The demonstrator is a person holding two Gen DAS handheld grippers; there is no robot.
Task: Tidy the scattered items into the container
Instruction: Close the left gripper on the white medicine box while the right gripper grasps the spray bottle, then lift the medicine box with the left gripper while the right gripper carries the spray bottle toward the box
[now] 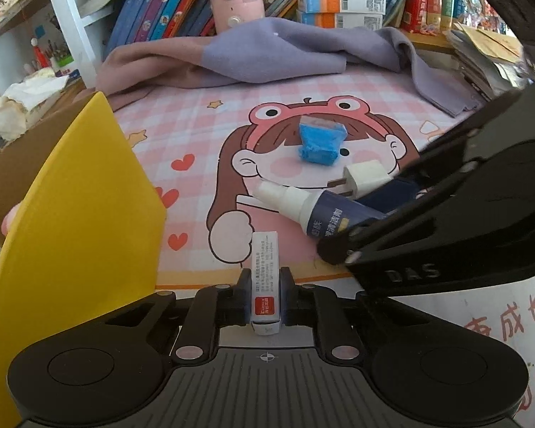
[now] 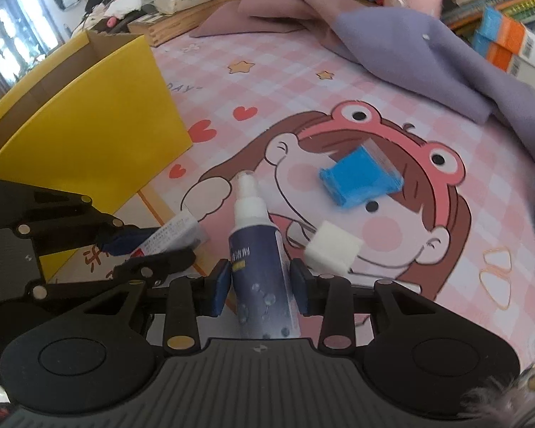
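Biggest thing here is the yellow box (image 2: 89,114), open-topped, standing at the left edge of the table (image 1: 196,114) on the pink cartoon mat. Both grippers are crowded together just right of it, and that's the worry: they could knock one another on the way over.

The right gripper (image 2: 259,285) has its jaws either side of the spray bottle (image 2: 258,249), narrow but with gaps showing, so I'd say not yet clamped. The bottle is round and slick; closing off-centre could roll it out, and its nozzle end may swing into the white plug (image 2: 333,248) lying just beside it.

The left gripper (image 1: 265,289) has its jaws pinched on a small white carton (image 1: 265,278), held near its end; it might pivot or clip the box wall.

The blue packet (image 1: 319,142) lies farther back, untouched.
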